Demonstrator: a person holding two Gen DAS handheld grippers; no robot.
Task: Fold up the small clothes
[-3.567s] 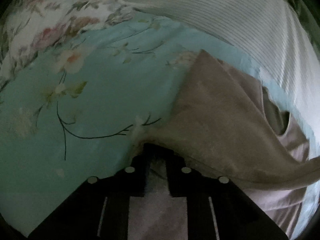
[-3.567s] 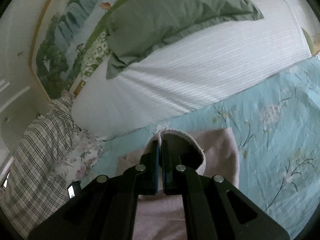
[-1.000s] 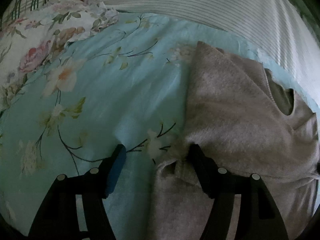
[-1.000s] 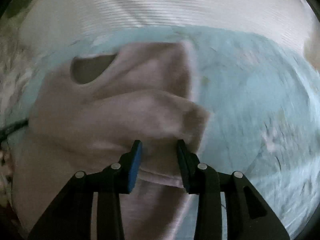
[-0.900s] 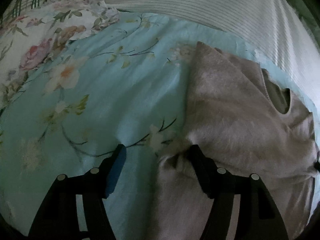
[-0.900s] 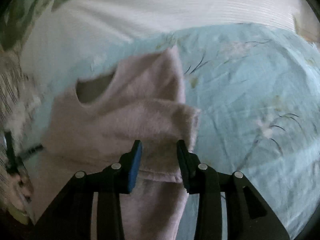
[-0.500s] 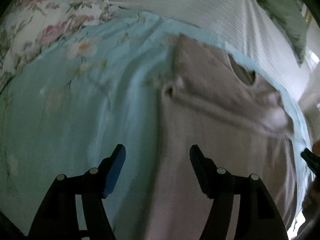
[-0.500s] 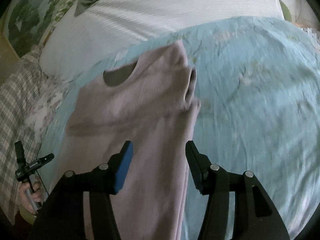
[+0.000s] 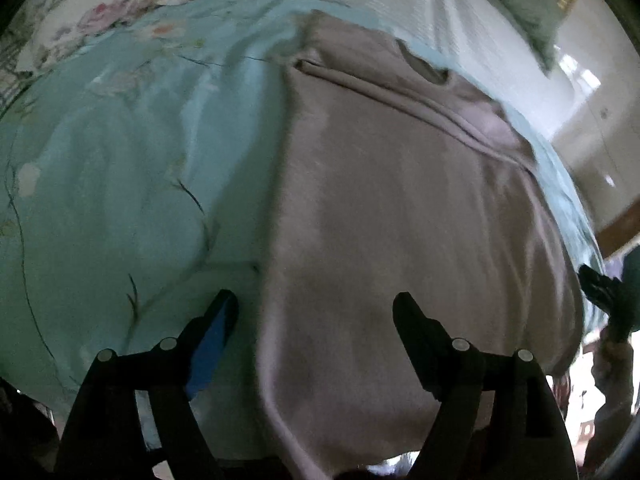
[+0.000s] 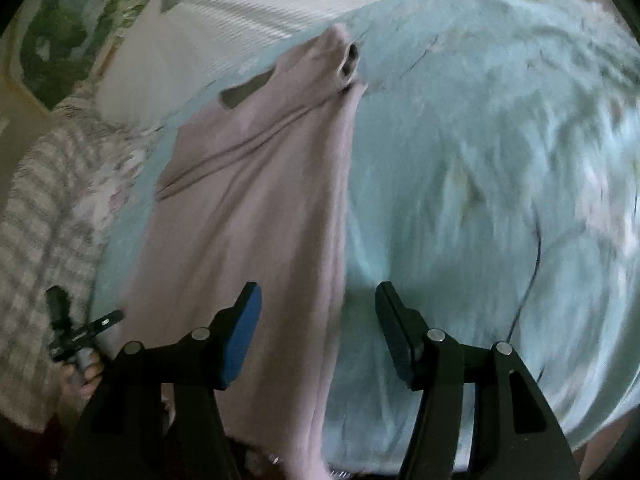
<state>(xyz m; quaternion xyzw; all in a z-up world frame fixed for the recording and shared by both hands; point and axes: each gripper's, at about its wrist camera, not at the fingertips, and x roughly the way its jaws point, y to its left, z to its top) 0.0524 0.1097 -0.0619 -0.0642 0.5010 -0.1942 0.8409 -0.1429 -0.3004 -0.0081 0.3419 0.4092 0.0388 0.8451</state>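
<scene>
Teal floral bedsheet (image 9: pixel 120 184) filled frame; pink sweater (image 9: pixel 400 208) lay centre — left gripper (image 9: pixel 316 312) & right gripper (image 10: pixel 318 304) jaws just opened wider, both spread, gripping nothing.

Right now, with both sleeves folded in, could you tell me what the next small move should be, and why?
Probably lower both grippers onto the bottom hem and close on it. The pinkish top lies flat on the blue sheet, sleeves across its chest. The left gripper and the right gripper are open, each straddling a side edge near the hem, holding nothing.
</scene>
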